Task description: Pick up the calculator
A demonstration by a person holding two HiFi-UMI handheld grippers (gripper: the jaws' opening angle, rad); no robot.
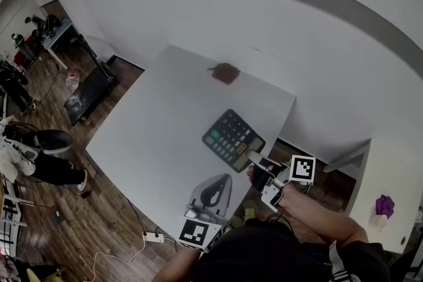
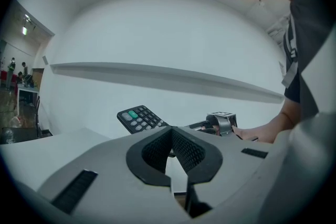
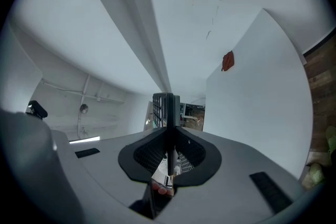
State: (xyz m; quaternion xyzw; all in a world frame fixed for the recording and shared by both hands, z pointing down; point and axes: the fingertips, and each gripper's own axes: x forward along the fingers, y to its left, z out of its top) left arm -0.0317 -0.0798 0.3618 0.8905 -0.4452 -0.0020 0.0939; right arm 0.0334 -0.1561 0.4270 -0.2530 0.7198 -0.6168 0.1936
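A dark calculator (image 1: 232,139) with grey and green keys is near the right front corner of the white table (image 1: 158,135). My right gripper (image 1: 255,158) is shut on its near edge. In the right gripper view the calculator (image 3: 167,107) stands edge-on between the closed jaws of the right gripper (image 3: 169,162). In the left gripper view the calculator (image 2: 140,118) seems to be raised off the tabletop, with the right gripper (image 2: 220,122) behind it. My left gripper (image 1: 225,178) hangs over the table's front edge, left of the calculator. Its jaws meet on nothing, as the left gripper view shows for the left gripper (image 2: 176,178).
A small dark red object (image 1: 226,72) lies on the far part of the table, also visible in the right gripper view as the red object (image 3: 227,61). A power strip (image 1: 153,236) lies on the wooden floor. A purple item (image 1: 384,205) sits on a white surface at right.
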